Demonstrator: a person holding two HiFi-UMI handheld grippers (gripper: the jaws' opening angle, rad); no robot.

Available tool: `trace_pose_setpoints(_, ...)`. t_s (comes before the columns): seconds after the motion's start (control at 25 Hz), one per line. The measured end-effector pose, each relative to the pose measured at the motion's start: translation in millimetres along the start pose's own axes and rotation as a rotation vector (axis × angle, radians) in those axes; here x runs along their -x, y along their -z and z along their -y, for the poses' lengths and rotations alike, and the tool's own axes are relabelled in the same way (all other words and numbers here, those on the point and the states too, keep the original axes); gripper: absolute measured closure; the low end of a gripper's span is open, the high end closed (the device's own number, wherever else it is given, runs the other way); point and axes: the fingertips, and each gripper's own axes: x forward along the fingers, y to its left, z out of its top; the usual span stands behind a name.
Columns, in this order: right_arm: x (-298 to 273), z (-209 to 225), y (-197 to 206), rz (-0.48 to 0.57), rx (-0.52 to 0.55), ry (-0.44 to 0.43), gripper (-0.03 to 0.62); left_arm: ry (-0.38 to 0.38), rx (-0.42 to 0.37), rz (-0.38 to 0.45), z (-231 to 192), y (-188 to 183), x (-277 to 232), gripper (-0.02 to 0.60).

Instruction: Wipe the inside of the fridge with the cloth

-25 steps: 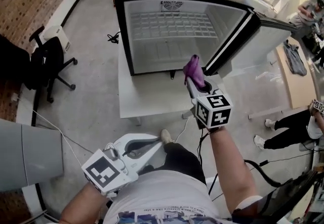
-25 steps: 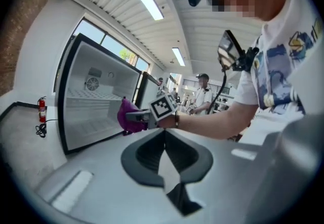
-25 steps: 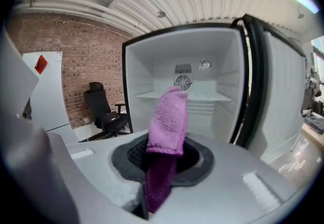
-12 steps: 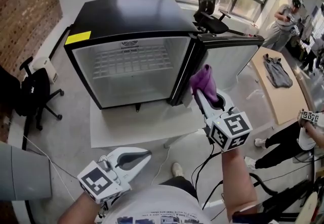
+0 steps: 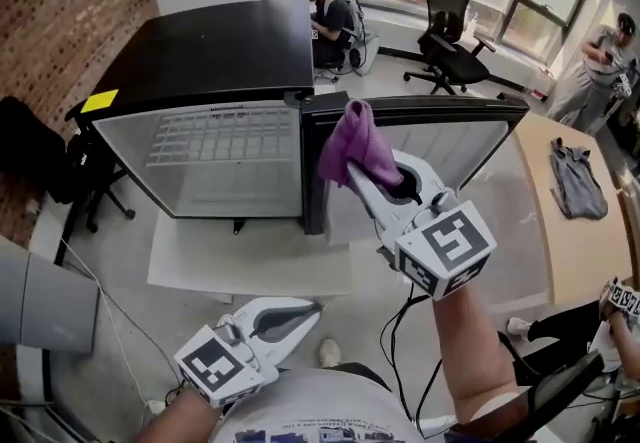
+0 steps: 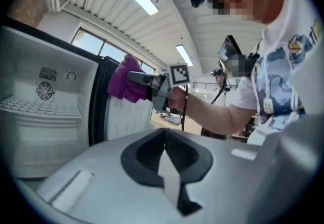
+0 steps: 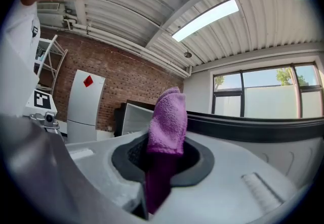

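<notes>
A purple cloth (image 5: 352,143) is clamped in the right tool (image 5: 362,179) and bunched beyond its jaws. The open fridge (image 5: 220,61) is seen just ahead-left of it. The left tool (image 5: 312,308), lower down, is closed on nothing.

Fridge (image 5: 200,41) cavity open to the front, mouth clear; wire shelf (image 5: 222,141) across it, free room above and beneath. Door (image 5: 470,146) swung out to the right, inner face toward the right gripper (image 5: 350,174), raised just in front of it, right of the opening. Bare strip of white platform (image 5: 250,256) before the cavity. Left gripper (image 5: 312,307) low by the body, well apart from the fridge. Black chair (image 5: 40,171) near the fridge's left side.
</notes>
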Motion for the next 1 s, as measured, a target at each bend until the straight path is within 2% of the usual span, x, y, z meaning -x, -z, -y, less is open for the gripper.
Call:
trace_pose_setpoints(0.16,3.4,17.4,-0.7,0.022,-0.013,-0.043,0.526,-0.031,0.001,-0.029,4.9,-0.3,-16.0,0.577)
trace_pose_setpoints(0.36,15.2,40.2,8.4,0.011,-0.033,-0.04,0.526,-0.072,-0.004,-0.039,4.7,-2.7,-28.9,0.577)
trace_pose_setpoints(0.84,63.7,122.0,33.9,-0.058,-0.018,0.121,0.526,-0.021,-0.042,-0.055,19.8,5.7,-57.4,0.577)
trace_pose_setpoints(1.0,76.0,145.6,44.0,-0.079,-0.024,0.179,0.526,-0.014,-0.019,-0.054,21.9,0.7,-57.2,0.577)
